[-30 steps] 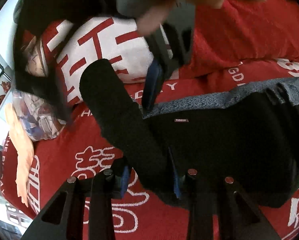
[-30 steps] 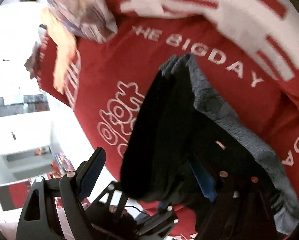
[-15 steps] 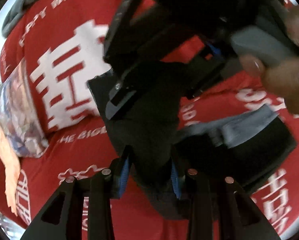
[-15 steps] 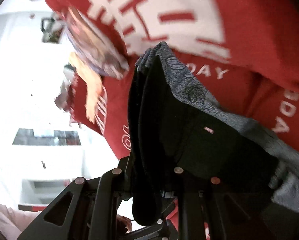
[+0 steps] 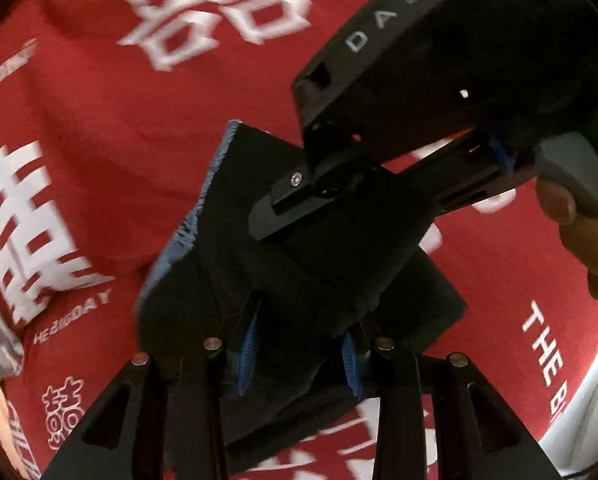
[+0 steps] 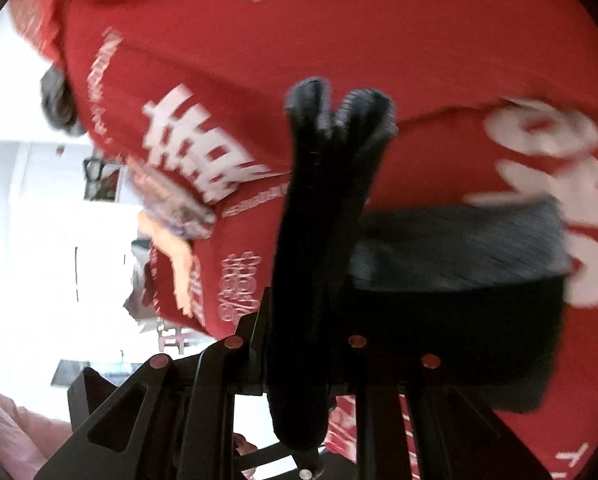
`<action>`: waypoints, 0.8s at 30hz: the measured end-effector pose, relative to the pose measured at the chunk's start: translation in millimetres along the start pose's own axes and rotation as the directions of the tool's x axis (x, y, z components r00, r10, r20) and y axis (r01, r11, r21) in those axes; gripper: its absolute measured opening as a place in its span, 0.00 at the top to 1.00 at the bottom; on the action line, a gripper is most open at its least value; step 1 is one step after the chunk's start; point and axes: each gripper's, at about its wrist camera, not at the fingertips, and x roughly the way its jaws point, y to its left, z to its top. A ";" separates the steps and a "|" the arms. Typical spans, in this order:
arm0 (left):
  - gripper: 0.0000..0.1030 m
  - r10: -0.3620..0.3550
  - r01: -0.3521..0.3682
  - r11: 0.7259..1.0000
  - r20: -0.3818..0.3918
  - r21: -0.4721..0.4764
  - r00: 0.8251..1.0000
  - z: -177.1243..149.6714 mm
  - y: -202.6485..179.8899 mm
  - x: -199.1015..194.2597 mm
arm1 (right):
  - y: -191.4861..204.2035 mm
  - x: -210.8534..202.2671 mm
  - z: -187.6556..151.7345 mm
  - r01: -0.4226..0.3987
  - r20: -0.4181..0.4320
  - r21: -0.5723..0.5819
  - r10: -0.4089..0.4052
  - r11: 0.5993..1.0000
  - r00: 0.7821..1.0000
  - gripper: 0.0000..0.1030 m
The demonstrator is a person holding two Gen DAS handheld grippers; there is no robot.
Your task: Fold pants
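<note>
The black pants (image 5: 299,264) are pinched between the blue pads of the left hand-held gripper (image 5: 299,354), jaws closed on the fabric, above a red bedspread (image 5: 139,128) printed in white. Ahead of it, the right hand-held gripper (image 6: 299,344) is seen gripped by a hand (image 5: 587,236); its jaws, just closed, are clamped on an upright fold of the pants (image 6: 319,240), the rest spread to its right.

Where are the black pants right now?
In both wrist views the pants hang clamped in both tongs, left and right, above the red blanket.
</note>
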 end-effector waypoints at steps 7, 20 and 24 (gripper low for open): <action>0.65 -0.005 0.015 0.995 -0.102 0.102 0.995 -12.2 -56.9 39.6 | -100.2 -13.1 -32.7 0.015 0.034 0.167 -0.021 0.986 0.999 0.81; 0.33 0.057 -0.050 0.998 -0.150 0.049 0.987 -17.6 -9.5 -6.2 | -117.7 -27.5 -46.0 0.208 -0.004 0.195 -0.212 0.958 0.977 0.71; 0.33 0.101 -0.113 0.992 -0.195 -0.050 0.976 -23.3 42.4 -7.6 | -112.1 -37.3 -57.0 0.314 -0.029 0.193 -0.315 0.930 0.949 0.70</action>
